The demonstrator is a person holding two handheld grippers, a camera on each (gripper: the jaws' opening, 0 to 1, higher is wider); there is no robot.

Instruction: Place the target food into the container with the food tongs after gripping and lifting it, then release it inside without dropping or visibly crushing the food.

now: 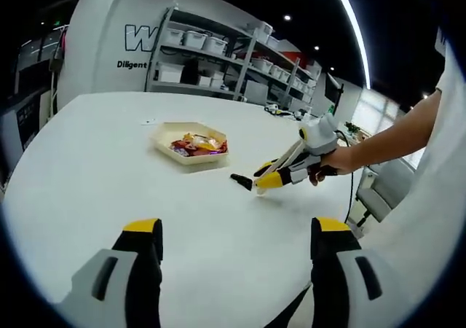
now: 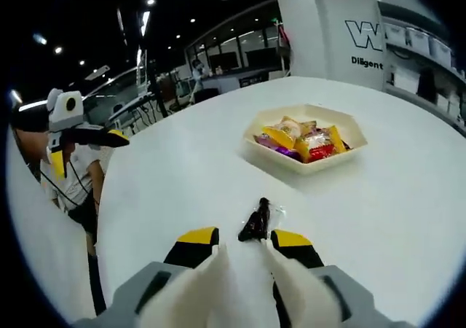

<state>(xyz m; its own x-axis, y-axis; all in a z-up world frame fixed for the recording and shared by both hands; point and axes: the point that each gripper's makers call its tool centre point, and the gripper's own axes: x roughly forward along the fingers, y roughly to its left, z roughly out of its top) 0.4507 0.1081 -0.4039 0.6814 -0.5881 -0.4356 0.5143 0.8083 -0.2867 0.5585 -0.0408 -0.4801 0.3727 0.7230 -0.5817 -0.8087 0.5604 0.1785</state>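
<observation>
A small dark wrapped food piece lies on the white table, a little short of the cream hexagonal container, which holds several bright snack packets. My right gripper is shut on cream food tongs, whose tips sit just behind the dark piece; whether they touch it I cannot tell. In the left gripper view the same dark piece lies right before the right gripper, with the container beyond. My left gripper is open above bare table, holding nothing.
A person's hand and arm carry the right gripper from the table's right side. The left gripper hovers past the table's left edge. Shelving with white bins stands behind the table. A small pale scrap lies near the container.
</observation>
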